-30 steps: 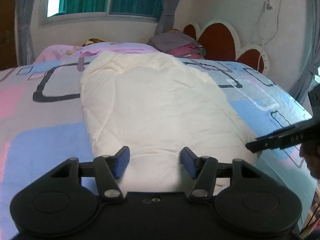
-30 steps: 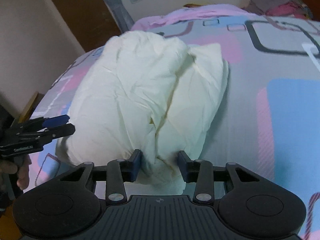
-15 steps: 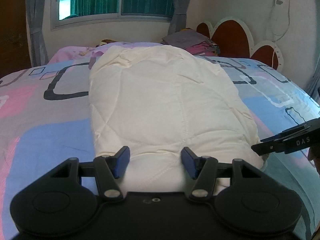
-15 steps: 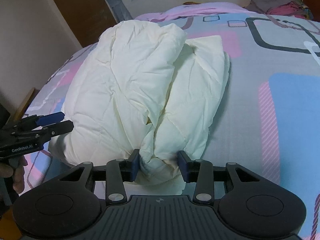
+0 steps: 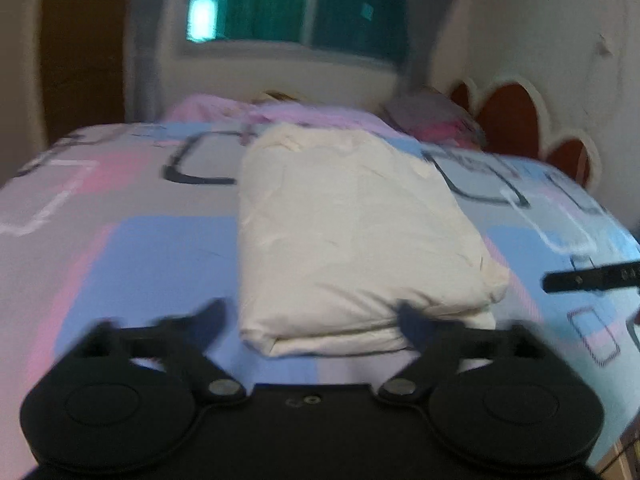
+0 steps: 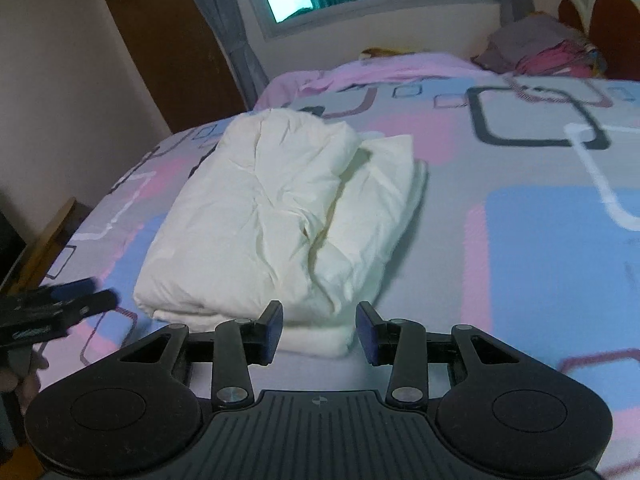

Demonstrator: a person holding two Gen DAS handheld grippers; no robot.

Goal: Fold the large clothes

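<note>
A folded cream quilted garment lies flat on the patterned bed sheet. In the left wrist view my left gripper is just short of its near edge. Its jaws are opening wide and the pads do not press the cloth. In the right wrist view the garment shows its layered side, and my right gripper stands partly open at its near corner. The cloth edge shows between the pads, unpinched. Each gripper also appears at the edge of the other's view: the right gripper and the left gripper.
A pile of clothes sits by the red headboard, with a pink blanket at the far end. The bed's left edge drops toward a wall and a brown door. A hand holds the left gripper.
Both grippers have drawn back and up from the garment. The left jaws have spread wide and let the cloth go. The right pads no longer pinch the bunched corner, which now lies flat.
</note>
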